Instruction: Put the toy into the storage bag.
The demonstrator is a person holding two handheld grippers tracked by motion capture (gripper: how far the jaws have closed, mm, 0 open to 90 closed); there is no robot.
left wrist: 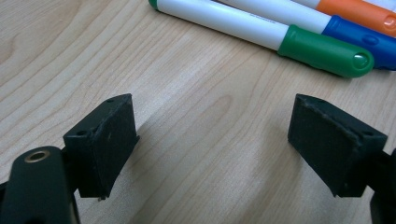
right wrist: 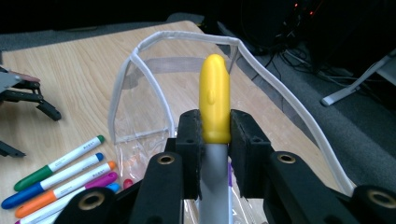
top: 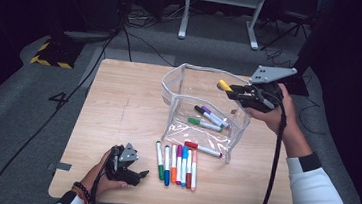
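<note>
The right claw (right wrist: 215, 135) pinches the yellow-capped marker (right wrist: 214, 100), so hold it over the clear pouch (top: 178, 84) before letting go, while the left claw (left wrist: 212, 140) rests open.

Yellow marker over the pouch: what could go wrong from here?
1. The right tool pinches the yellow marker near its cap, so it could pivot or slip out.
2. The clear pouch stands unsupported, with the left tool open and away from it; a knock on the rim could tip it.
</note>
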